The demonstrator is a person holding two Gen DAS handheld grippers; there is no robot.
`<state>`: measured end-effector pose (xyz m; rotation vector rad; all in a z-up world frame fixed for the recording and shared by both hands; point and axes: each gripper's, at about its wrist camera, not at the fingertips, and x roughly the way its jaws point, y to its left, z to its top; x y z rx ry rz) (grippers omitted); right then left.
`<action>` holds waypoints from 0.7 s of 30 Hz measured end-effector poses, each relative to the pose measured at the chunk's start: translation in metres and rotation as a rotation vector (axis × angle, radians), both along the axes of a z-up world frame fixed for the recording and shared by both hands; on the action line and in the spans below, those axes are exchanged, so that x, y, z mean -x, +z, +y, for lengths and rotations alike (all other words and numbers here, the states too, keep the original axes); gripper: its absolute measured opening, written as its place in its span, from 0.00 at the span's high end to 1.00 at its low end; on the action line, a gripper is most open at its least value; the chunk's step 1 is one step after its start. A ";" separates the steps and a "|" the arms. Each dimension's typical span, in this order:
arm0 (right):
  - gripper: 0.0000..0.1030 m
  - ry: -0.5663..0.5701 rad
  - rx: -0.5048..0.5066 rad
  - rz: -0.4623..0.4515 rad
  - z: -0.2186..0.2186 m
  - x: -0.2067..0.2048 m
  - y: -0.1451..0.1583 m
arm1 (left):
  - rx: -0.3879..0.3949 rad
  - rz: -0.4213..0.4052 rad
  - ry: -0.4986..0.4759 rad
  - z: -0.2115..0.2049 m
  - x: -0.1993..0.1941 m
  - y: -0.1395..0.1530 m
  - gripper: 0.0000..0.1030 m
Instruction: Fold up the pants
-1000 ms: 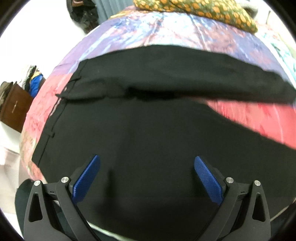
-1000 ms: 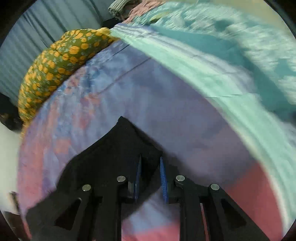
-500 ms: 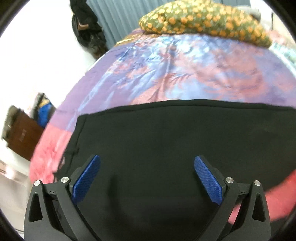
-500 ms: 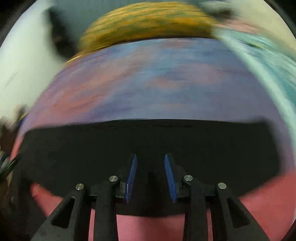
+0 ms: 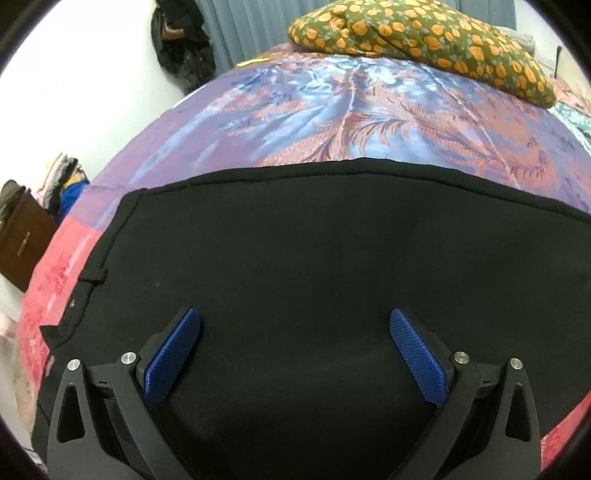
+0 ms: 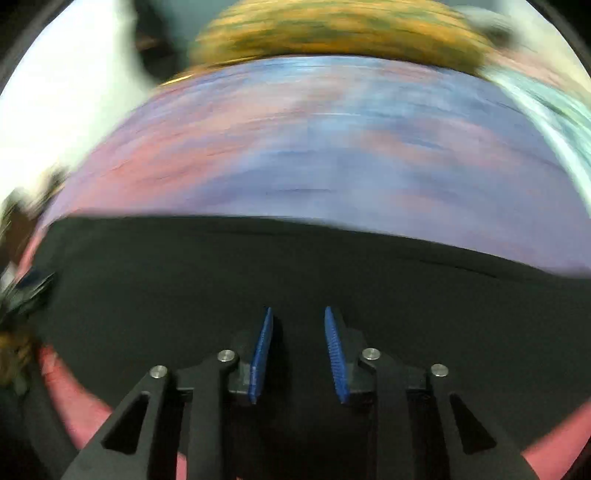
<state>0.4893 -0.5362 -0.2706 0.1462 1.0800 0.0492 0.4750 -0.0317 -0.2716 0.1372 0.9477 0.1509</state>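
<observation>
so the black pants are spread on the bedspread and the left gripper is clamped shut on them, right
Not quite. The left wrist view shows the left gripper wide open above the black pants, gripping nothing. The pants do lie spread on the bedspread.

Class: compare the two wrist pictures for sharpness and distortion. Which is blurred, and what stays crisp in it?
Left wrist: sharp, but fisheye bulges the bedspread and black pants. Right wrist: motion-smeared background and pillow; only the right claw stays crisp.

Left wrist view is sharp and evenly bright; the white wall point(image 5: 92, 85) left of the jaws glares. Right wrist view smears sideways beyond its jaws.
</observation>
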 end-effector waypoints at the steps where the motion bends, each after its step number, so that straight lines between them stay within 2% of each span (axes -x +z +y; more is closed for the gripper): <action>1: 0.72 -0.085 0.032 0.026 -0.035 0.006 -0.003 | -0.005 0.000 0.000 -0.002 0.000 0.000 0.01; 3: 0.94 -0.237 0.011 0.052 -0.110 0.029 -0.003 | -0.005 0.008 0.000 -0.003 0.000 0.001 0.01; 4: 0.90 -0.296 0.036 0.068 -0.132 0.043 0.003 | 0.004 0.020 0.001 -0.002 -0.003 0.001 0.01; 5: 0.80 -0.357 0.127 0.092 -0.150 0.061 0.013 | 0.018 0.044 0.001 0.000 -0.005 0.004 0.00; 6: 0.79 -0.370 0.160 0.090 -0.158 0.077 0.022 | 0.023 0.076 0.002 0.001 -0.006 0.010 0.01; 7: 0.79 -0.366 0.149 0.075 -0.163 0.095 0.031 | 0.020 0.102 0.015 0.001 -0.003 0.017 0.01; 8: 0.72 -0.355 0.112 0.055 -0.165 0.125 0.044 | 0.024 0.108 0.021 0.001 0.001 0.024 0.01; 9: 0.64 -0.344 0.095 0.053 -0.161 0.145 0.052 | 0.042 0.101 0.008 0.000 0.012 0.031 0.01; 11: 0.56 -0.304 0.064 0.076 -0.128 0.191 0.061 | 0.088 0.083 -0.064 -0.006 0.048 0.046 0.01; 13: 0.55 -0.262 -0.007 0.127 -0.096 0.230 0.054 | 0.088 0.093 -0.131 -0.013 0.086 0.048 0.01; 16: 0.55 -0.272 -0.099 0.189 -0.050 0.276 0.031 | -0.018 0.143 -0.200 -0.019 0.149 0.028 0.01; 17: 0.55 -0.317 -0.134 0.217 -0.045 0.295 0.018 | -0.054 0.155 -0.204 -0.014 0.170 0.017 0.01; 18: 0.55 -0.362 -0.148 0.198 -0.044 0.310 0.014 | -0.032 0.128 -0.195 -0.004 0.185 0.016 0.01; 19: 0.55 -0.395 -0.156 0.158 -0.045 0.320 0.015 | 0.005 0.131 -0.158 0.012 0.198 0.017 0.01; 21: 0.55 -0.469 -0.154 0.144 -0.046 0.341 0.018 | 0.043 0.155 -0.097 0.036 0.209 0.019 0.00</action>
